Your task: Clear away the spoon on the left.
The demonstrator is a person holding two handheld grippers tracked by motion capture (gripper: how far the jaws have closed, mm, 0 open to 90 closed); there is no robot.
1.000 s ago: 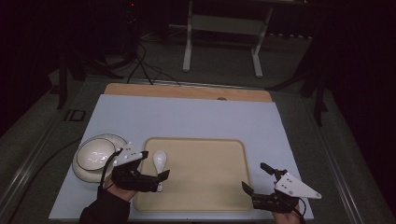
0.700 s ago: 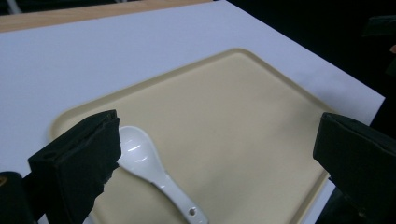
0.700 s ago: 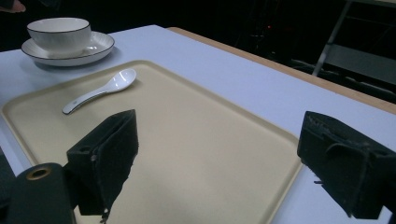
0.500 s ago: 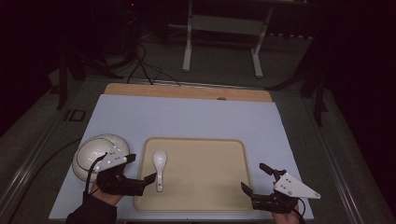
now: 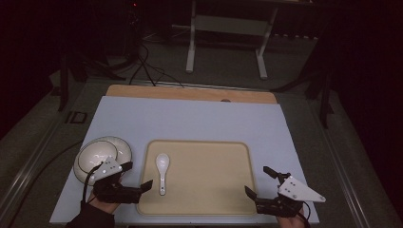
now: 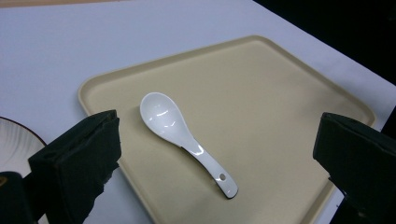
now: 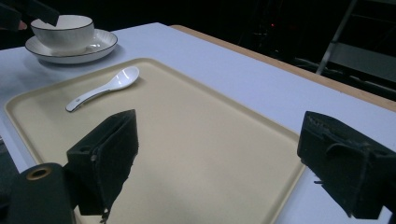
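Sitting across most of the frame, the desk [image 5: 190,118] with its pale blue top and a wooden strip along the far edge; on it, at the near edge and a little left of middle, the beige tray [image 5: 223,190]. Just beside the tray's left rim, near the desk's near-left corner, a white plate [image 5: 85,161] with a dark-rimmed bowl [image 7: 63,25] standing on it. Lying on the tray close to its left rim — bowl end toward the far edge, handle toward the near edge — the white spoon [image 5: 162,172], flat and free of both tools.

Judging by that: spoon set down on the tray, step of placing it seemingly done. Left gripper [image 5: 133,179] hanging at the tray's near-left corner, jaws spread wide with nothing between them, spoon ahead and apart in the left gripper view. Right gripper [image 5: 259,183] at the near-right corner of the tray, likewise wide and empty. Next move probably for the bowl or plate: swinging the left tool leftward, straddling a rim with one jaw inside and one outside, closing gently on smooth glazed ware liable to slip.

Hard to make out — the bowl in the high view, half behind the left tool and washed out; whether anything sits inside the bowl; the plate's near side, cut off in the left gripper view; surroundings beyond the desk lost in darkness
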